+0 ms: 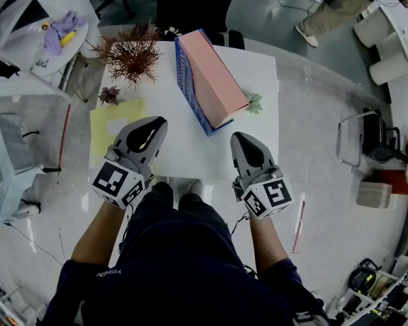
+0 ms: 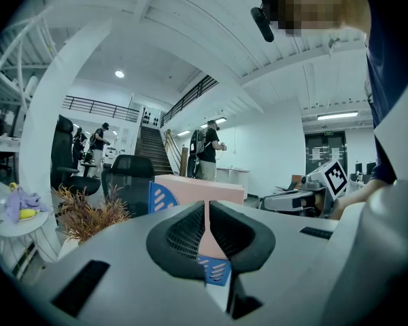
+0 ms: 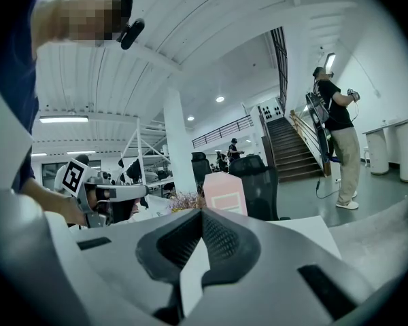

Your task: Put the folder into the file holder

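Folder [image 1: 212, 72], pink slab, apparently in slotted blue file holder [image 1: 188, 81]; left gripper [image 1: 158, 121] and right gripper [image 1: 237, 136] clenched empty.

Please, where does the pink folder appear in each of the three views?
Head view: pink folder at top centre, in the blue file holder on the white table.
Left gripper view: folder at centre, slightly low.
Right gripper view: folder small, just right of centre.
Shared landmark: the dried brown plant, left of the folder in all views.
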Motion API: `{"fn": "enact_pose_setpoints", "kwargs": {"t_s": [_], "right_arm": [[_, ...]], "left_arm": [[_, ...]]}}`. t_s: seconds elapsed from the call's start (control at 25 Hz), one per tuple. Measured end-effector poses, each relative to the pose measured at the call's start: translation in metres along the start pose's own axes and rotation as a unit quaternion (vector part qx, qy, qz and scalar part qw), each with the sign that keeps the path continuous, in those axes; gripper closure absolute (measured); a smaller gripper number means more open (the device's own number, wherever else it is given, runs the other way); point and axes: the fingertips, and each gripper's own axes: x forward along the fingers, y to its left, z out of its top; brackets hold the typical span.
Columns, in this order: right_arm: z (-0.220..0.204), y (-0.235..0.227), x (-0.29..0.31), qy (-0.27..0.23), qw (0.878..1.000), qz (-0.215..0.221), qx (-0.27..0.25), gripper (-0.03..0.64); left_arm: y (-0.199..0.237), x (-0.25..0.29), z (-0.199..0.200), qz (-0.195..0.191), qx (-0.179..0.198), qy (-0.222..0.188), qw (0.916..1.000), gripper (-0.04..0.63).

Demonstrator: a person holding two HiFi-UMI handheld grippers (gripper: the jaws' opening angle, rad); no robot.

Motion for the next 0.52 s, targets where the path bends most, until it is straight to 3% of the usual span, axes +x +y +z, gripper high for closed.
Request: {"fn": "enact_pose_setpoints", "kwargs": {"t_s": [0.52], "right_arm": [[-0.0032,-0.0026,0.0009,0.001,1.0,0.005,0.006,0.612]], "left_arm": [[-0.0007,0.0018,-0.0026,0.003,-0.001,0.001,1.0,0.552]]}}
